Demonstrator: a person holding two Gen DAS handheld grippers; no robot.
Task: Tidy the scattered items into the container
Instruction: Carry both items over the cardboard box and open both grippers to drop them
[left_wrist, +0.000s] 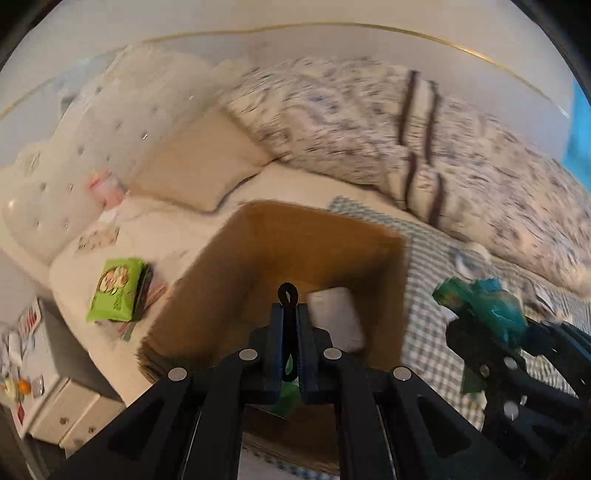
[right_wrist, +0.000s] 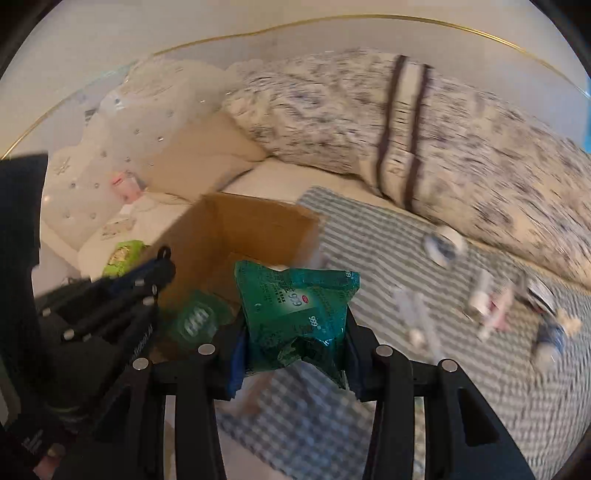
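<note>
Bed w/ cream sheet (left_wrist: 155, 229) fills both views; a blue-and-white checked cloth (right_wrist: 388, 236) is spread over its right part.

Open brown cardboard box (left_wrist: 258, 258) stands on the bed at the cloth's left edge. A pale flat packet (left_wrist: 336, 317) already lies inside, plus a green see-through item (right_wrist: 199, 321), blurred.

Lime-green snack pouch (left_wrist: 116, 290) lies on the sheet left of the box, outside it.

R gripper (right_wrist: 295, 332): jaws part-way apart, clamped on a crumpled dark-green foil packet (right_wrist: 299, 310); packet is carried near the box's right wall, not yet over the opening.

L gripper (left_wrist: 290, 325): jaws fully closed, pinching a thin black loop (left_wrist: 288, 295), hair-tie-like; its upper end sticks out above the tips. Tips over box interior.

Small bits (white tape roll (right_wrist: 445, 243), tubes, caps) lie scattered on the cloth, right side, blurred.

Step, as judged: transport-to-box, both hands loaded. Next: L releases the loop over the opening; R needs to shift left until the foil packet clears the rim, then release. Pouch and small bits remain.
</note>
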